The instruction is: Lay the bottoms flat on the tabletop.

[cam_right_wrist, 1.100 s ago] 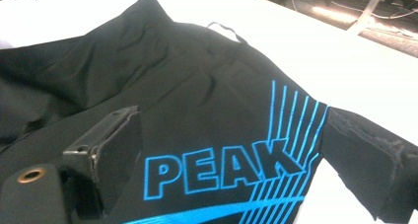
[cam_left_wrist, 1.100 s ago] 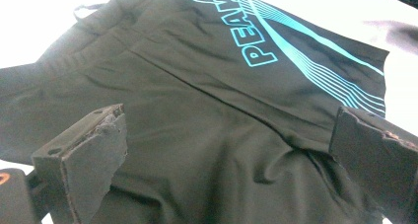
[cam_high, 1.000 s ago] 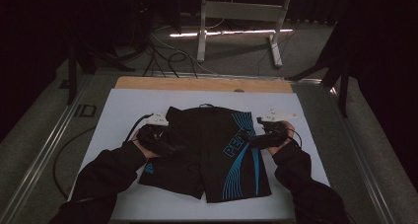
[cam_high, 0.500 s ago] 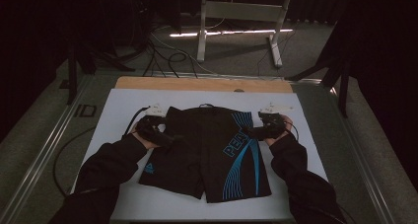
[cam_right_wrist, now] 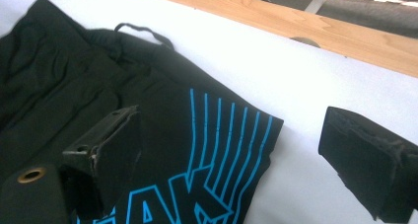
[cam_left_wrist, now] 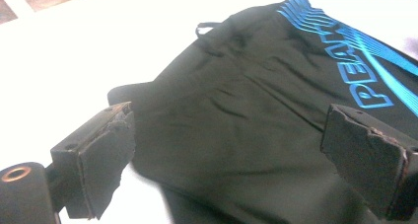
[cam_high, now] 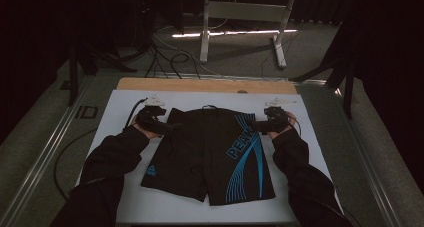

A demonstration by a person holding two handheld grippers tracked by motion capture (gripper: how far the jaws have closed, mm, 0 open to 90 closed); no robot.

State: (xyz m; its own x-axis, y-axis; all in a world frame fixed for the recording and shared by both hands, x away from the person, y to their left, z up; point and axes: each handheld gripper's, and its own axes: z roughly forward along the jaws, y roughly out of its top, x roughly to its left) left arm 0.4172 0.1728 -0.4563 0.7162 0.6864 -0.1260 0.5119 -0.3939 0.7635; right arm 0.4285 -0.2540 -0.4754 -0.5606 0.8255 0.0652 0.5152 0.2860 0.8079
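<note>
Now the shorts (cam_high: 210, 154) lie flat on the white sheet (cam_high: 120, 107), waistband at twelve o'clock, legs toward six, blue lettering down the right leg. Left gripper (cam_high: 162, 125) sits at the waistband's ten o'clock corner, right gripper (cam_high: 256, 124) at the two o'clock corner, one at each end of the band. Along the left gripper's own view (cam_left_wrist: 224, 150), its jaws stand wide apart, having just been easing inward a touch, with black cloth spread below and between them but the pads pressing on nothing. Right gripper's view (cam_right_wrist: 236, 155) gives the same picture: jaws spread wide, one over the blue stripes, the other over bare sheet past the cloth's edge, nothing pinched. A drawstring loop (cam_right_wrist: 143, 31) pokes out at the band's twelve o'clock edge. Beyond the sheet, at twelve, runs the wooden table edge (cam_high: 205, 85).
</note>
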